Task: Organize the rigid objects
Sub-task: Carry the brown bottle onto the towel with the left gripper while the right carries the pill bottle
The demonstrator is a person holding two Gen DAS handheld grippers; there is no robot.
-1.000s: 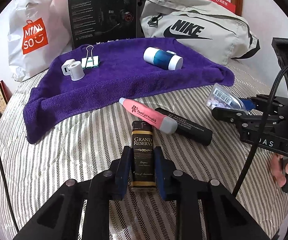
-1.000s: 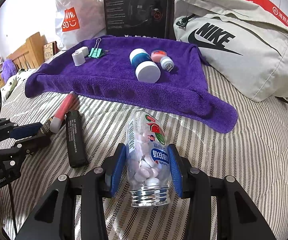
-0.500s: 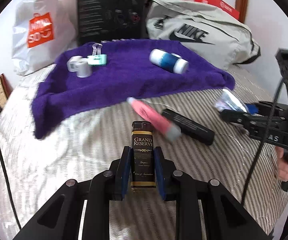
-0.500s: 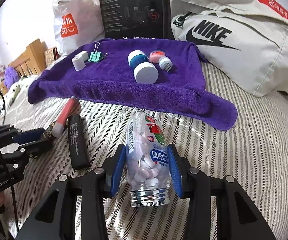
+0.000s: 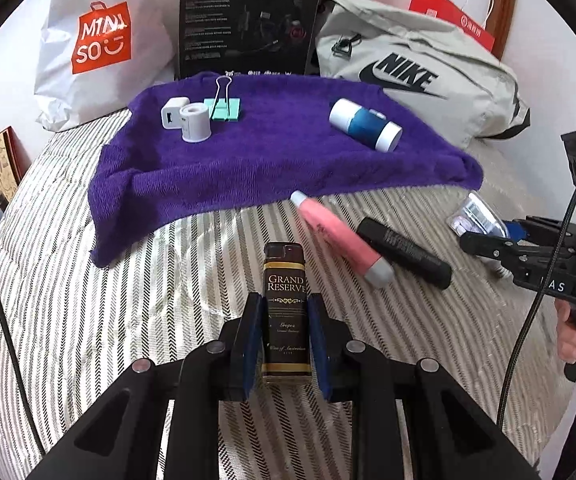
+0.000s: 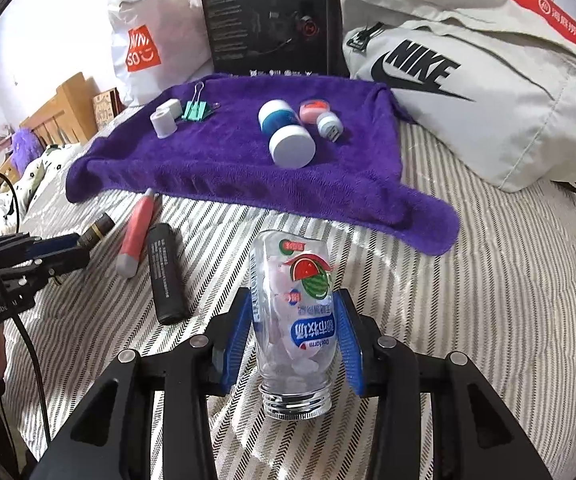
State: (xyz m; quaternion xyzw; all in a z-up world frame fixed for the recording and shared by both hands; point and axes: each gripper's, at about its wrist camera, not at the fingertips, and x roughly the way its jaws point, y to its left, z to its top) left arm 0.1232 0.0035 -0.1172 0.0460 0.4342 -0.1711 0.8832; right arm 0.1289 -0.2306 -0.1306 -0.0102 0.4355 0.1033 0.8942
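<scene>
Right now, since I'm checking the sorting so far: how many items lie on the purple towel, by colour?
White: 3 (charger cube, roll, USB plug)
Green: 1 (binder clip)
Blue-and-white: 1 (bottle)
Pink: 1 (jar)
Total: 6

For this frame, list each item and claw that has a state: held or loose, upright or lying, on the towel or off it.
left claw: shut on lighter
lighter: held
right claw: shut on candy bottle
candy bottle: held, cap toward camera
pink tube: lying on bedspread, off towel
black tube: lying beside pink tube
blue-white bottle: lying on purple towel
binder clip: on towel
white roll: upright on towel
</scene>
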